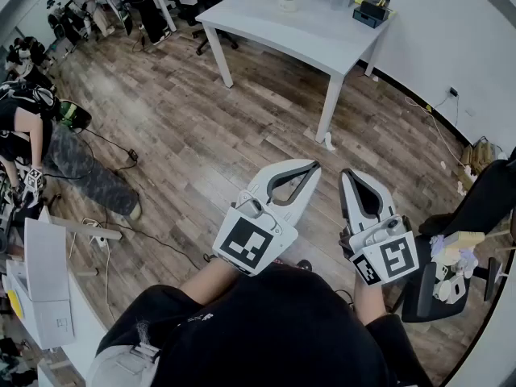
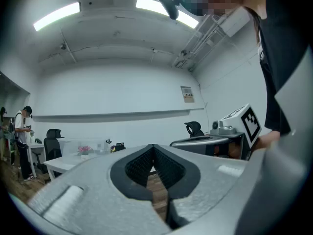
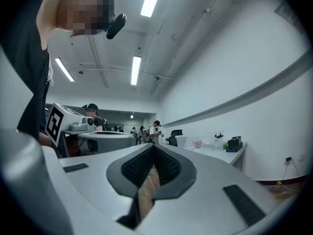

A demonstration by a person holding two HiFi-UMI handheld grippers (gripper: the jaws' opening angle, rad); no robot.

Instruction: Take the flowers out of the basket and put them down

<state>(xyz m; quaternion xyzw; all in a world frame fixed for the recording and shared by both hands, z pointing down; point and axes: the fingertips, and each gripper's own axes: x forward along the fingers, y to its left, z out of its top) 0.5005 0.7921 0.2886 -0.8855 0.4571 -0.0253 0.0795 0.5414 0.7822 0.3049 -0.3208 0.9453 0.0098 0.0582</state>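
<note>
While you hold them over brown wood-plank floor (image 1: 201, 135), left gripper (image 1: 313, 166) and right gripper (image 1: 347, 173) sit clenched, empty; one white rectangular table (image 1: 282, 27) ahead, one black office chair (image 1: 484, 208) right.

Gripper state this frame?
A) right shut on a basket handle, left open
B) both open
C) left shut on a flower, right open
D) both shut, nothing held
D: the left gripper and the right gripper each show their jaws closed tip to tip. Only the wood floor shows through the hollow behind the tips, and nothing is held between them.
</note>
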